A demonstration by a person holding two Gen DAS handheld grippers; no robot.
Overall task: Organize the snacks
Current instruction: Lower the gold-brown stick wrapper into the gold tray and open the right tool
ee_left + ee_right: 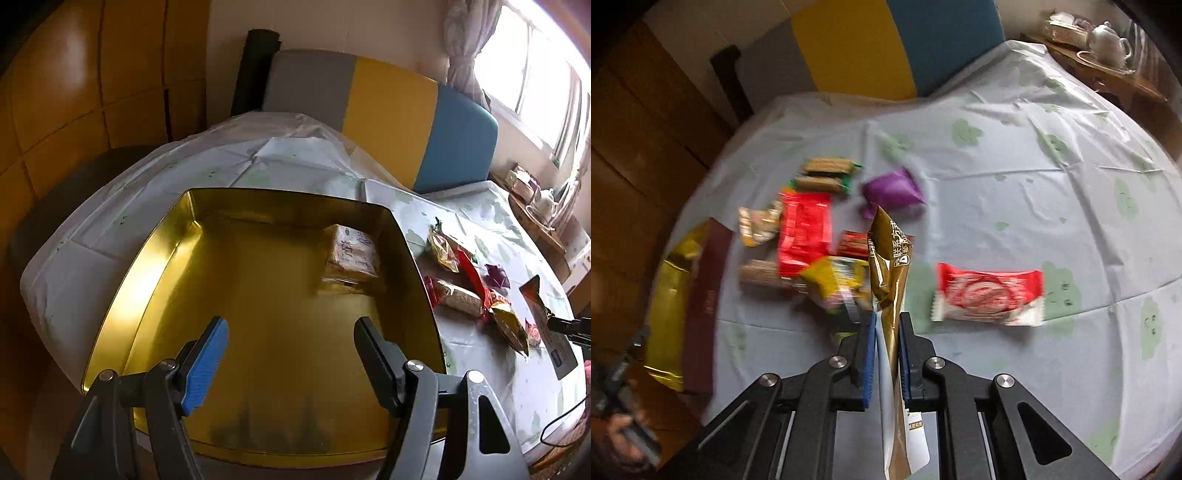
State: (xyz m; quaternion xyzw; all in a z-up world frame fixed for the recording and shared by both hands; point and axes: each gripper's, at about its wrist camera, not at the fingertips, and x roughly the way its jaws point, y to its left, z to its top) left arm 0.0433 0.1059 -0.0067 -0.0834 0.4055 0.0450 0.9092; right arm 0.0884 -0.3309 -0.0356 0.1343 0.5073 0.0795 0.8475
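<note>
Only the left view shows the gold tin [155, 266] beneath the wide-open left hand-held gripper [291, 328]; the right hand-held gripper [887, 325] pinches a brown packet [888, 258].

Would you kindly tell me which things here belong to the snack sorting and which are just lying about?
Part of the job:
- gold tin
- wrapped snack already inside it
- brown packet clamped in the right gripper
- red-and-white packet
- purple packet
- left gripper, open over the tin

Just lying about:
- teapot
- tablecloth
</note>
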